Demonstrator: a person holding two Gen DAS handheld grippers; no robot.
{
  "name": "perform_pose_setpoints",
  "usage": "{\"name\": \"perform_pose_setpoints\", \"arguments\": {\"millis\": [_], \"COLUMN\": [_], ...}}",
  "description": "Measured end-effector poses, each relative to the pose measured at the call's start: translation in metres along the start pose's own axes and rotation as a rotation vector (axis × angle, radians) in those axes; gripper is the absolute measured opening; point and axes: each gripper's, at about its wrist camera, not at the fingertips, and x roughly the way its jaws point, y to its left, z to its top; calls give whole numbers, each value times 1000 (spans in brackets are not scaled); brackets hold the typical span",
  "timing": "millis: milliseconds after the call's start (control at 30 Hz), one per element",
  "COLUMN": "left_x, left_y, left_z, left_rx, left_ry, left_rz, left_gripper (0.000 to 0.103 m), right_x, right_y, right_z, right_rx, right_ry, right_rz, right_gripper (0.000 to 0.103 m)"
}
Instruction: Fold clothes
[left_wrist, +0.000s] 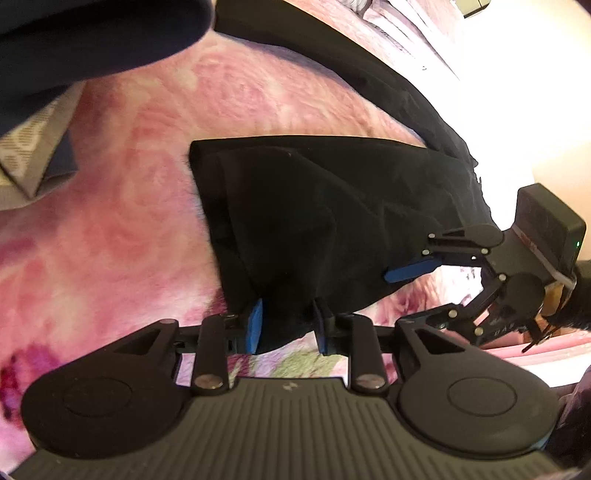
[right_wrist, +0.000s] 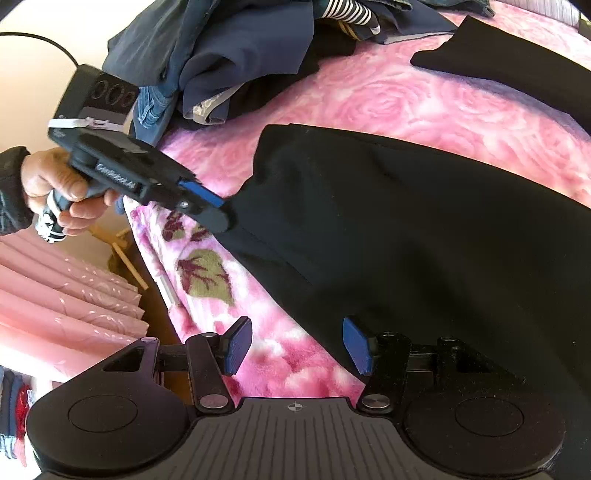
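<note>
A black garment (left_wrist: 314, 206) lies folded on a pink rose blanket (left_wrist: 129, 184). In the left wrist view my left gripper (left_wrist: 288, 326) is shut on its near corner, with black cloth bunched between the blue pads. The right wrist view shows the same grip from the side: the left gripper (right_wrist: 221, 206), held by a hand (right_wrist: 55, 184), pinches the black garment (right_wrist: 406, 240) at its left corner. My right gripper (right_wrist: 297, 345) stands open low over the garment's near edge, with mostly blanket between its pads. In the left wrist view the right gripper (left_wrist: 399, 295) has one blue pad over the cloth.
A pile of dark blue and striped clothes (right_wrist: 229, 48) sits at the far end of the blanket (right_wrist: 443, 107). Another black piece (right_wrist: 517, 55) lies beyond the garment. The bed's edge drops off on the left, beside a pink curtain (right_wrist: 55, 295).
</note>
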Motion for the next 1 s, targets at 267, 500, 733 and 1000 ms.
{"name": "perform_pose_setpoints", "arguments": {"millis": [267,500,733,1000], "left_x": [-21,-16,-19,-17], "left_y": [-9,-7,-17,-34], "left_z": [-35,-40,-55,-80], "left_rx": [26,-34,-20,63], "left_ry": [68,33,-34,-59], "left_rz": [-15,-1,-11,69], "left_gripper": [11,19,17,17], "right_x": [-22,-32,10,61], "right_y": [6,5,-18,-3], "right_z": [-10,20,98,128], "right_rx": [-4,-33,-179,-485], "right_ry": [-19,-109,-139,51], "right_rz": [22,55,13,105], "right_gripper": [58,58,58,58]}}
